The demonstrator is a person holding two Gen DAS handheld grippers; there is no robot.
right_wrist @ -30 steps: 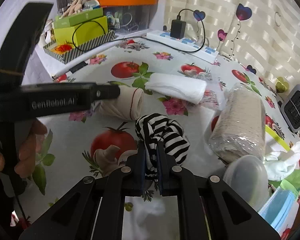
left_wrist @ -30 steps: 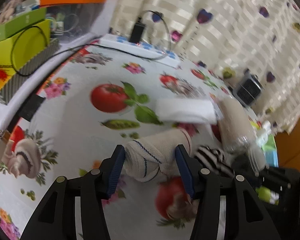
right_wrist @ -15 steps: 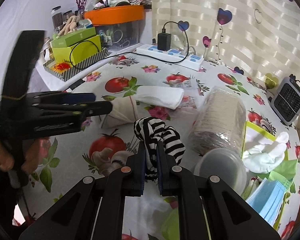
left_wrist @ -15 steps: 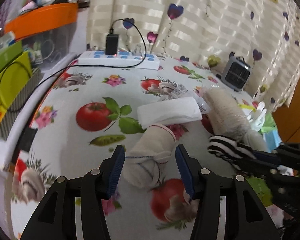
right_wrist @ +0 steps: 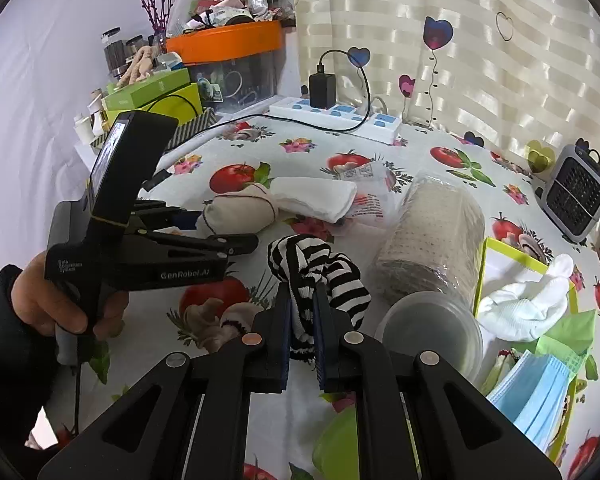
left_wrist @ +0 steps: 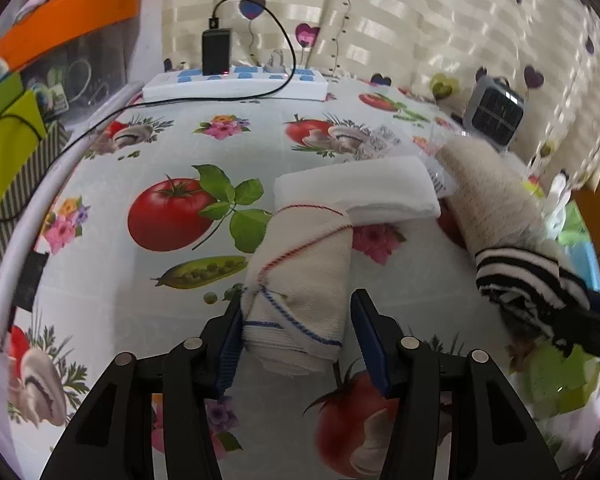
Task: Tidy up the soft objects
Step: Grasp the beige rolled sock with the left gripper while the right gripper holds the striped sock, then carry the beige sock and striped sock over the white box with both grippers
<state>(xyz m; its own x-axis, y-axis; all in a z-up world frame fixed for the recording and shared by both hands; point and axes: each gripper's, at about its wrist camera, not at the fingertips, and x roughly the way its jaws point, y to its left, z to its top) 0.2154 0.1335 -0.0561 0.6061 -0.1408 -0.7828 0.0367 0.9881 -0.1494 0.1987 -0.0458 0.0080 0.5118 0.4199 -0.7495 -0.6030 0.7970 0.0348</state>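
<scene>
A rolled cream cloth (left_wrist: 300, 280) with red and blue stitching lies on the fruit-print tablecloth (left_wrist: 140, 300). My left gripper (left_wrist: 298, 336) is open, its jaws on either side of the roll's near end; the left pad touches it. The roll also shows in the right wrist view (right_wrist: 240, 210), with the left gripper (right_wrist: 204, 232) at it. My right gripper (right_wrist: 302, 320) is shut on a black-and-white striped cloth (right_wrist: 320, 276) and holds it above the table; it also shows in the left wrist view (left_wrist: 528, 276). A folded white cloth (left_wrist: 360, 192) lies just behind the roll.
A wrapped beige roll (right_wrist: 432, 240) and clear lidded cup (right_wrist: 432, 340) sit right of the striped cloth. White gloves (right_wrist: 528, 300), blue masks (right_wrist: 536, 396), a small fan (right_wrist: 576, 196), a power strip (left_wrist: 236, 82) and stacked boxes (right_wrist: 160, 92) line the edges.
The right gripper has lifted the striped cloth off the table. The left gripper has swung round and stayed open around the cream roll's end.
</scene>
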